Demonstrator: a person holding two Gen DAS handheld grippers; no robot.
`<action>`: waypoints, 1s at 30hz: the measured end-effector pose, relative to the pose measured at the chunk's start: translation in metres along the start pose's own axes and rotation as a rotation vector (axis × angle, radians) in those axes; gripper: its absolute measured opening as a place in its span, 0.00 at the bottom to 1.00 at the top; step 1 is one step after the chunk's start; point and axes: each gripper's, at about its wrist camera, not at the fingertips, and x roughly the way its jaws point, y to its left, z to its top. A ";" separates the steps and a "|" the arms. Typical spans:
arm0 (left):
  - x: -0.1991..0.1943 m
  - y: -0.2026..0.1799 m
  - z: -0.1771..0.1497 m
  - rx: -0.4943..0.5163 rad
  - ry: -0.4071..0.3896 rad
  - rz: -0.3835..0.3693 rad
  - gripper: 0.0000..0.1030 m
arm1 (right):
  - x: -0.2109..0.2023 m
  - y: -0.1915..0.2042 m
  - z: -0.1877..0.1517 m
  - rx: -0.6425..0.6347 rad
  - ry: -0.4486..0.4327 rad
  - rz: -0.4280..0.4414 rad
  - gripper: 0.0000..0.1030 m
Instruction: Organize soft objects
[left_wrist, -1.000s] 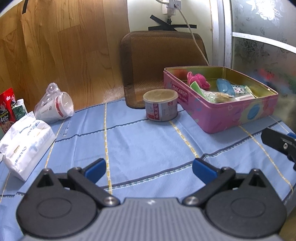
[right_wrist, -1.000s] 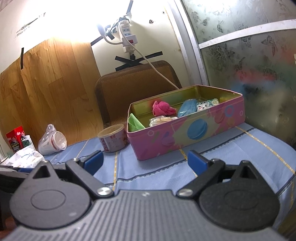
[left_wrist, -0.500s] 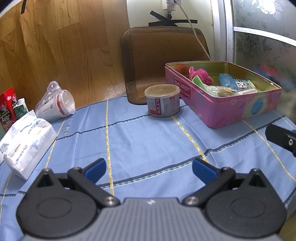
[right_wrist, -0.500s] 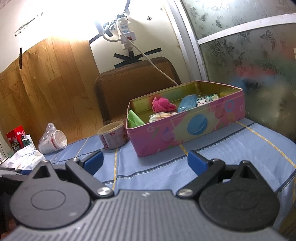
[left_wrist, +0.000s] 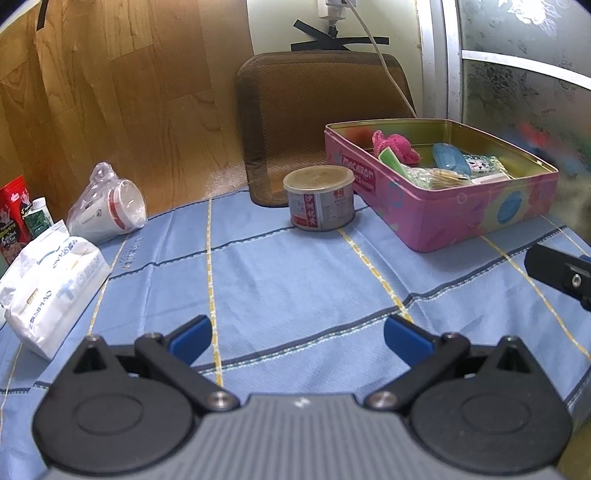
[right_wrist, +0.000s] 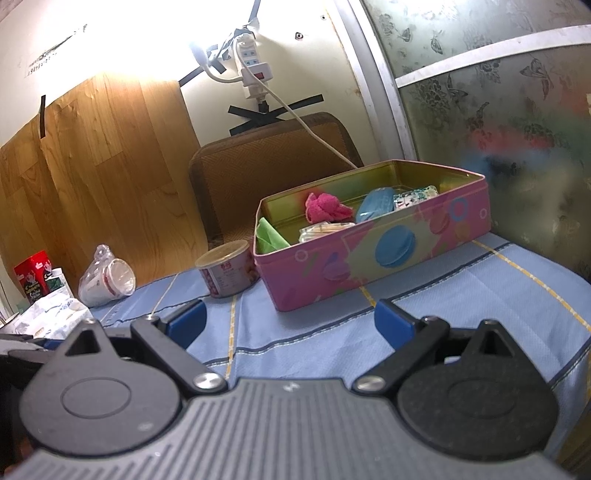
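Note:
A pink macaron tin (left_wrist: 454, 218) (right_wrist: 376, 258) stands open at the back right of the blue cloth. Inside lie a pink knitted cloth (left_wrist: 395, 146) (right_wrist: 327, 206), a green item (right_wrist: 271, 238), a blue pouch (left_wrist: 448, 158) (right_wrist: 376, 203) and a packet of sticks (left_wrist: 436, 175). My left gripper (left_wrist: 297, 336) is open and empty, low over the cloth, well short of the tin. My right gripper (right_wrist: 290, 321) is open and empty, in front of the tin. Part of the right gripper (left_wrist: 557, 273) shows at the left wrist view's right edge.
A round can (left_wrist: 319, 203) (right_wrist: 227, 273) stands left of the tin. A bagged stack of paper cups (left_wrist: 107, 214) (right_wrist: 107, 282), a white tissue pack (left_wrist: 48, 284) and a red box (left_wrist: 13, 218) lie at the left. A brown cushion (left_wrist: 317, 122) leans against the wall behind.
Both grippers have drawn back and risen a little, so the tin and can sit slightly farther off. Both stay open and empty. Nothing on the cloth has moved.

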 end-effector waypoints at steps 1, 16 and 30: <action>0.000 0.000 0.000 0.001 0.000 -0.001 1.00 | 0.000 0.000 0.000 0.000 0.000 0.001 0.96; 0.000 -0.001 -0.001 0.005 -0.001 -0.009 1.00 | -0.001 -0.001 0.000 0.000 -0.012 0.005 0.96; -0.003 -0.003 -0.001 0.018 0.004 -0.035 1.00 | -0.002 -0.003 0.001 -0.005 -0.018 0.009 0.96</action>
